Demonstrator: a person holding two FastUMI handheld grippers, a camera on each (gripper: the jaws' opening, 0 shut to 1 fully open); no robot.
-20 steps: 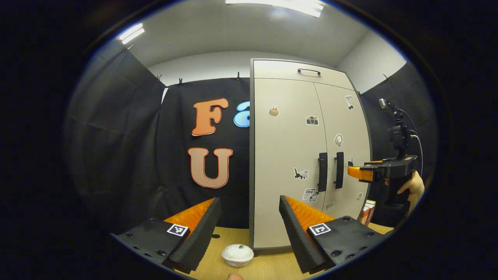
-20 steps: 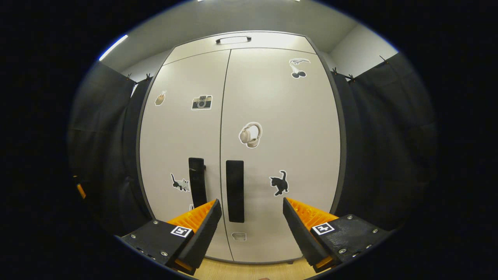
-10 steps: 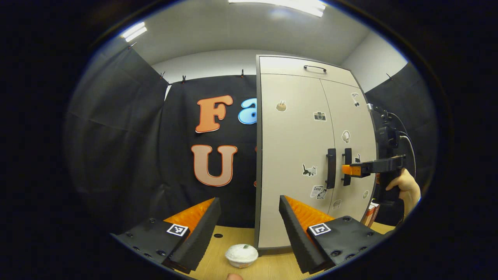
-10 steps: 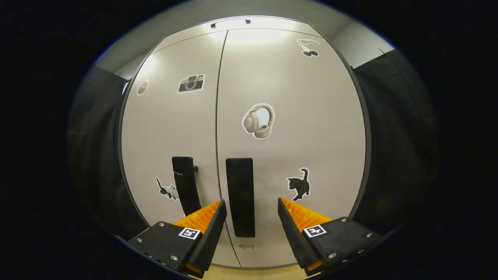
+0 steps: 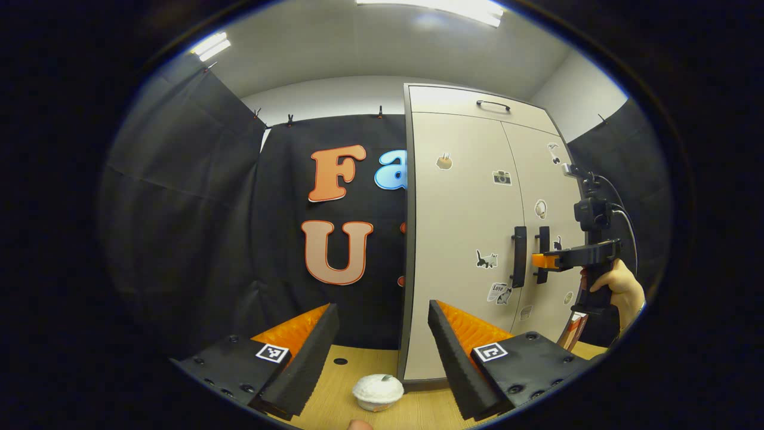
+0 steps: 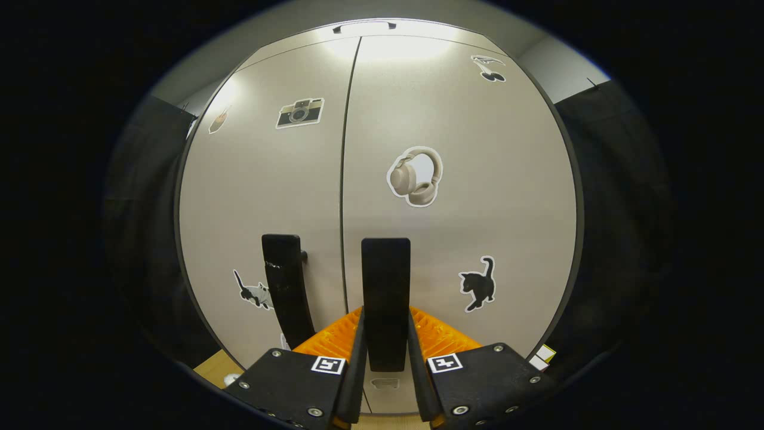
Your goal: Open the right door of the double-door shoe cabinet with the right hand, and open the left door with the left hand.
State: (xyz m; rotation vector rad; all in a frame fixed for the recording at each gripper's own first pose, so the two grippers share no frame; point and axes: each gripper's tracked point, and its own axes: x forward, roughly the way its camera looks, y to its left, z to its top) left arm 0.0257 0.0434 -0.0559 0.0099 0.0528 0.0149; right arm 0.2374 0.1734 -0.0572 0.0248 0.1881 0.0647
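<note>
Doors of the shoe cabinet are closed. Right claw squeezes the right handle. Left claw hangs wide open above the worktop.

In the right gripper view the handle runs down between the fingers, so its lower end is partly hidden. A sticker below it is half covered and unreadable. The cabinet is cut off at the bottom. In the left gripper view the right gripper covers part of the handle, and a box shows only as a sliver.
</note>
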